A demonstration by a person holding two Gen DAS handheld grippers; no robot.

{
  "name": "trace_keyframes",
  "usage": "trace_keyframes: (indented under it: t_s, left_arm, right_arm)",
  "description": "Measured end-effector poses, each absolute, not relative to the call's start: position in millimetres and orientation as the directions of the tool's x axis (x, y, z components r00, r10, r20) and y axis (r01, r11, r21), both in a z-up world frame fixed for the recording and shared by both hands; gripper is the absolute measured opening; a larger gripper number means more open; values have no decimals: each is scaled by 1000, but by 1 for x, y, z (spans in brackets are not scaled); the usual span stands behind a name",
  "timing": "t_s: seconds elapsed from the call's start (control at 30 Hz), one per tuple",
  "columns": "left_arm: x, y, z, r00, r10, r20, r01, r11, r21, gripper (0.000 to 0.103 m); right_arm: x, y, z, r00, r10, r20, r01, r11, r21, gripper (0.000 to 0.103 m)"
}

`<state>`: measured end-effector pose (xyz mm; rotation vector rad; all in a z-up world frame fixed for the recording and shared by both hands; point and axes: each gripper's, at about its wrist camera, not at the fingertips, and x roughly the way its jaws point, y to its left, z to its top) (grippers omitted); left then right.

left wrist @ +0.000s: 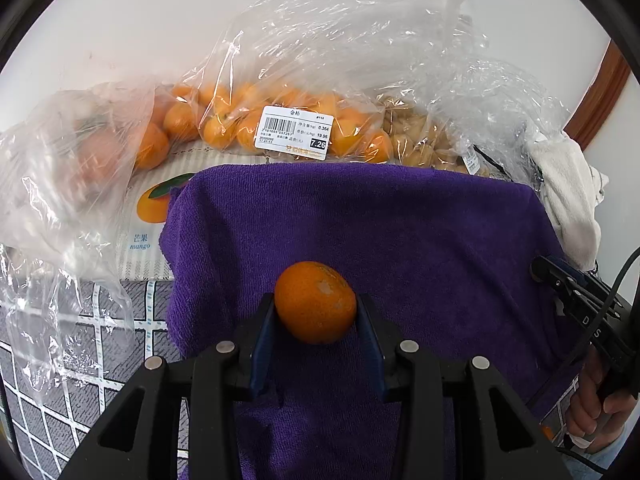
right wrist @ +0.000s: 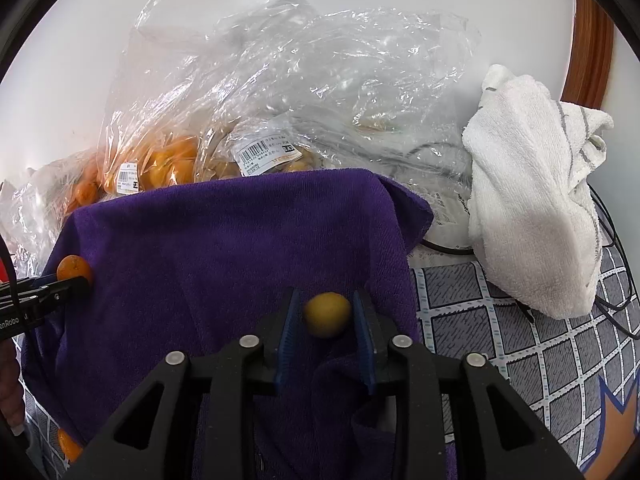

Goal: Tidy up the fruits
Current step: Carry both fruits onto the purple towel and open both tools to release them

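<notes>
An orange mandarin (left wrist: 316,304) sits between the blue pads of my left gripper (left wrist: 315,300), which is shut on it just above the purple towel (left wrist: 400,220). In the right wrist view the same fruit (right wrist: 74,267) shows at the far left, beside one of the left fingers (right wrist: 60,286). A small yellow fruit (right wrist: 327,314) lies on the purple towel (right wrist: 220,240) between the jaws of my right gripper (right wrist: 326,296). A thin gap shows beside the left pad, so that gripper is open around the fruit. The right gripper (left wrist: 560,284) also appears at the right edge, held by a hand (left wrist: 600,412).
Clear plastic bags of small oranges (left wrist: 248,120) and pale yellow fruit (left wrist: 420,136) lie behind the towel, against the white wall. A mango-printed box (left wrist: 148,208) is at the left. A white towel (right wrist: 532,200) and black cables (right wrist: 616,240) rest on the grey checked cloth (right wrist: 500,340). Another orange (right wrist: 68,446) lies low at the left.
</notes>
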<state>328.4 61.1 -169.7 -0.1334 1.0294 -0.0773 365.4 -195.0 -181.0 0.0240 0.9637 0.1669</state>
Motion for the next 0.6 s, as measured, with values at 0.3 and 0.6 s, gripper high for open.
trace_keyframes:
  t_s: [0.3,0.6]
  left_arm:
    - [323,61,-156,575,-98,-813,5,993,-116,57]
    - [318,63,-142,605,-113,-788,8,991,-137,58]
  right_arm:
    - [362,-192,-170,586,146,-797,-131,988,85,54]
    - [354,-197,-147,633,138,-762,-106,990,91,59]
